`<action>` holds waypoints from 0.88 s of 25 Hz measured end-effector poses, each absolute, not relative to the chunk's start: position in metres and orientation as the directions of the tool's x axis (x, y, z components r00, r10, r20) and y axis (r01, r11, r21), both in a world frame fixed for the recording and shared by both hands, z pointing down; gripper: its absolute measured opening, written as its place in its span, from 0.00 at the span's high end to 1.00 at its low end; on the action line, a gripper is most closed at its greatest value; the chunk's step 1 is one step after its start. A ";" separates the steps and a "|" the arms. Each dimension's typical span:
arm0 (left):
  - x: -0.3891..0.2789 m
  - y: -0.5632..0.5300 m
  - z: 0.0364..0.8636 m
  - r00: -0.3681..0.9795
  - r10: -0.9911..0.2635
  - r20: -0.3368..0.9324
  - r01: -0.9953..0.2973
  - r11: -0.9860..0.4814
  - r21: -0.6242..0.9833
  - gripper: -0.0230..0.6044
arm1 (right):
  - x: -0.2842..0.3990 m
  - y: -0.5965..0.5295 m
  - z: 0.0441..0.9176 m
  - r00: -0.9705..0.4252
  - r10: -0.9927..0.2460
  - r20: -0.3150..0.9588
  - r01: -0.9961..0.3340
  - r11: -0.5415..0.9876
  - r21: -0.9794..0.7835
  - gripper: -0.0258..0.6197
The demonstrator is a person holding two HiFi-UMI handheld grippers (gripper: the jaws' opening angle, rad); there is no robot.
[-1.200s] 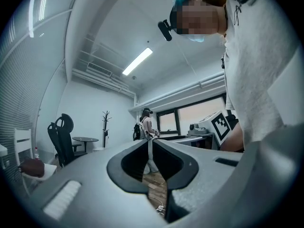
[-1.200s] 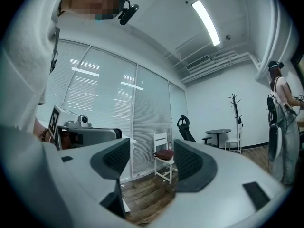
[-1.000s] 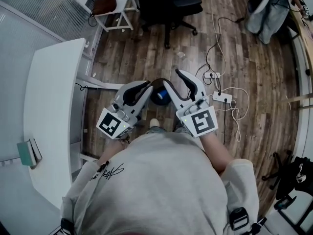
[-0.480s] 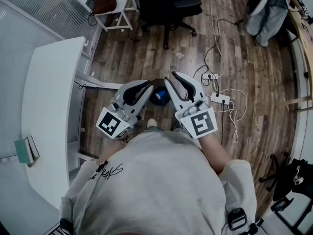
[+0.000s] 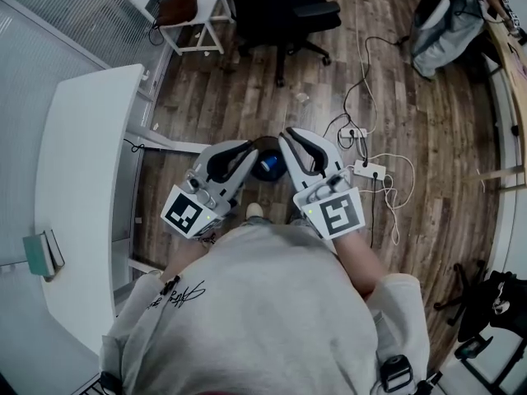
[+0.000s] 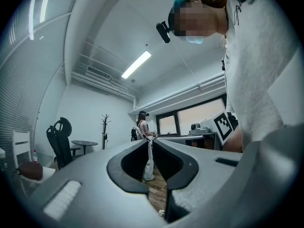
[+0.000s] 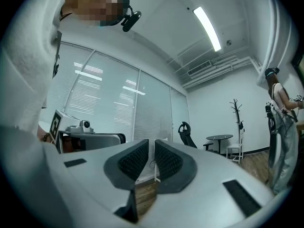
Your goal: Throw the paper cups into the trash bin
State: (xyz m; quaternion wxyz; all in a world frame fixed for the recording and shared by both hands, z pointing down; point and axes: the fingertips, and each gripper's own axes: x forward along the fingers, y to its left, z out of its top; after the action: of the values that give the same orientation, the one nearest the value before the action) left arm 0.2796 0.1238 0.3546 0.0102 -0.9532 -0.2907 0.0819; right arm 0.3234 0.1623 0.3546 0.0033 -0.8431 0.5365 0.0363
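Two tongs held out from the chest in the head view: left tongs [image 5: 249,148], right tongs [image 5: 288,138], trash bin [image 5: 268,164] on the floor [image 5: 247,97] just beneath them. Left gripper view — tips together, holding nothing. Right gripper view — jaws closing, a thin slit left, nothing between.

This is looking like an office room. A wood-plank floor [image 5: 247,97] is running under a long, curved white tabletop [image 5: 82,179], and a black swivel office chair [image 5: 284,11] is standing close by. A white power strip [image 5: 368,169] is lying on the floor with cables [image 5: 362,64] trailing away from it. Slatted blinds [image 7: 109,103] are covering a glass partition wall, and a strip light [image 7: 207,22] is glowing on the ceiling. A coat stand [image 7: 236,113] is standing near a small round table [image 7: 219,137]. A white side table [image 5: 210,2] is carrying a brown bag [image 5: 175,6].
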 end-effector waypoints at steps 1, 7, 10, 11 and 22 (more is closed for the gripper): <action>0.280 0.123 0.354 0.819 0.554 -0.151 0.550 -0.832 -0.069 0.91 | 0.323 0.161 0.355 0.420 -0.905 -0.064 -0.906 -0.423 0.034 0.89; 0.279 0.125 0.355 0.819 0.553 -0.153 0.550 -0.833 -0.063 0.91 | 0.322 0.163 0.356 0.423 -0.904 -0.061 -0.905 -0.425 0.026 0.91; 0.280 0.124 0.354 0.820 0.552 -0.151 0.549 -0.833 -0.064 0.91 | 0.324 0.163 0.354 0.424 -0.903 -0.070 -0.904 -0.427 0.023 0.92; 0.280 0.124 0.355 0.820 0.552 -0.150 0.549 -0.833 -0.063 0.91 | 0.324 0.164 0.354 0.424 -0.903 -0.072 -0.904 -0.426 0.022 0.92; 0.279 0.124 0.353 0.817 0.555 -0.158 0.553 -0.831 -0.061 0.91 | 0.325 0.163 0.354 0.423 -0.903 -0.069 -0.905 -0.426 0.026 0.95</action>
State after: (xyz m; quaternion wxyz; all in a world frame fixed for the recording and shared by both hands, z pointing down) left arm 0.2794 0.1237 0.3525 0.0064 -0.9531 -0.2905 0.0846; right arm 0.3251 0.1628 0.3542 0.0078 -0.8435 0.5359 0.0362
